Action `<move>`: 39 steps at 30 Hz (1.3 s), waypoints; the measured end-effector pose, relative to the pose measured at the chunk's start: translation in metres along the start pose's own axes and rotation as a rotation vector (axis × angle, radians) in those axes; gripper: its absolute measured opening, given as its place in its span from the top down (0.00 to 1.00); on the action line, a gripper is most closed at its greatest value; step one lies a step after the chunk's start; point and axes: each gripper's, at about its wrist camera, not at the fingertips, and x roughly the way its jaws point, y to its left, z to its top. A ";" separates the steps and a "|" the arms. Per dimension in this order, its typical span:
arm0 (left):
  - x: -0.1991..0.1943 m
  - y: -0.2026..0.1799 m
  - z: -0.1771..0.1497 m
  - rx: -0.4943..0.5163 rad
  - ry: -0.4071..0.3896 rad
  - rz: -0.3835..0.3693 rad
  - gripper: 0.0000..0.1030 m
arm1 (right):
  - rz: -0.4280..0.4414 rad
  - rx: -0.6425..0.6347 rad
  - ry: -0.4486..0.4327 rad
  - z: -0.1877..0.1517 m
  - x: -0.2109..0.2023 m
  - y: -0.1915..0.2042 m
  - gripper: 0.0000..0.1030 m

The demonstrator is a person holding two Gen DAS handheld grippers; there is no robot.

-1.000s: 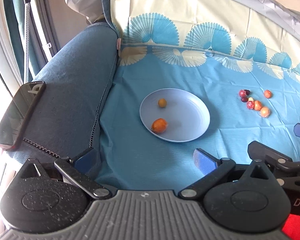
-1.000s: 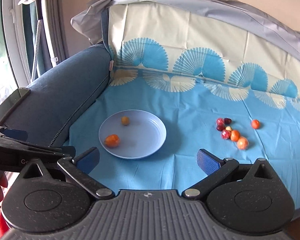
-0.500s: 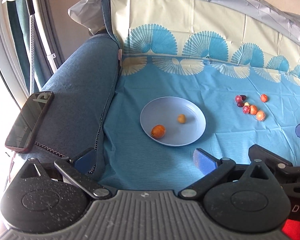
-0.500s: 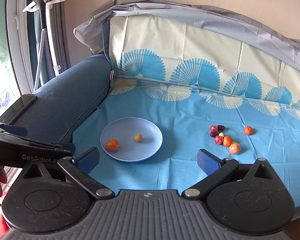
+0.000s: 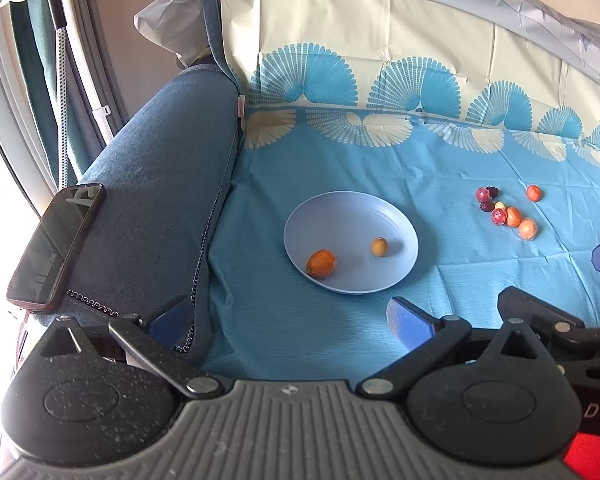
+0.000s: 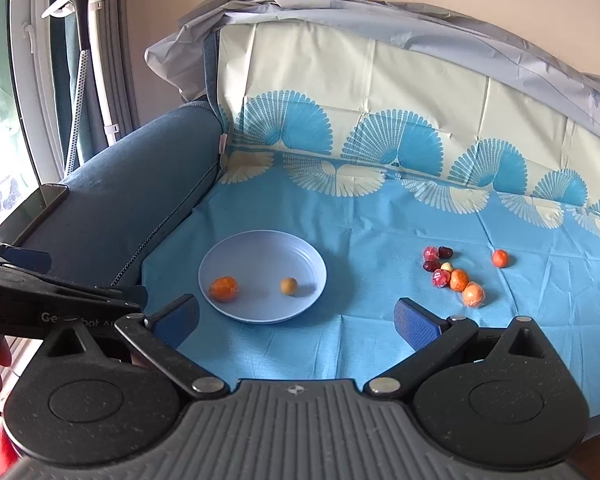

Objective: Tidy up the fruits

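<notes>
A pale blue plate [image 5: 396, 232] [image 6: 312, 256] lies on the blue cloth. It holds an orange fruit [image 5: 321, 263] [image 6: 223, 288] and a small yellow-brown fruit [image 5: 379, 246] [image 6: 289, 285]. Right of the plate lies a cluster of several small red, dark and orange fruits [image 5: 506, 214] [image 6: 452, 276], with one orange fruit [image 5: 533, 192] [image 6: 500, 258] apart. My left gripper [image 5: 290, 322] is open and empty, held back from the plate. My right gripper [image 6: 296, 320] is open and empty, just short of the plate's near rim.
A blue sofa armrest [image 5: 152, 184] [image 6: 112, 200] rises left of the plate, with a dark phone [image 5: 56, 242] on it. The patterned cloth climbs the backrest [image 6: 400, 100]. The other gripper shows at the right edge [image 5: 556, 328] and at the left edge [image 6: 40, 304].
Both grippers have pulled back and up from the plate. The small yellow-brown fruit has rolled from the plate's far left side toward its middle right.
</notes>
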 end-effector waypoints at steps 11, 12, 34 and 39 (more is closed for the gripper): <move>0.009 0.003 0.002 -0.009 0.022 0.000 0.00 | -0.038 -0.017 0.061 -0.001 0.013 0.003 0.00; 0.009 0.003 0.002 -0.011 0.023 0.000 0.00 | -0.038 -0.017 0.063 -0.001 0.014 0.003 0.00; 0.020 0.003 0.003 -0.025 0.047 0.011 0.00 | -0.027 -0.051 0.055 -0.001 0.022 0.007 0.00; 0.026 0.000 0.003 -0.029 0.061 0.020 0.00 | -0.016 -0.050 0.051 -0.003 0.026 0.006 0.00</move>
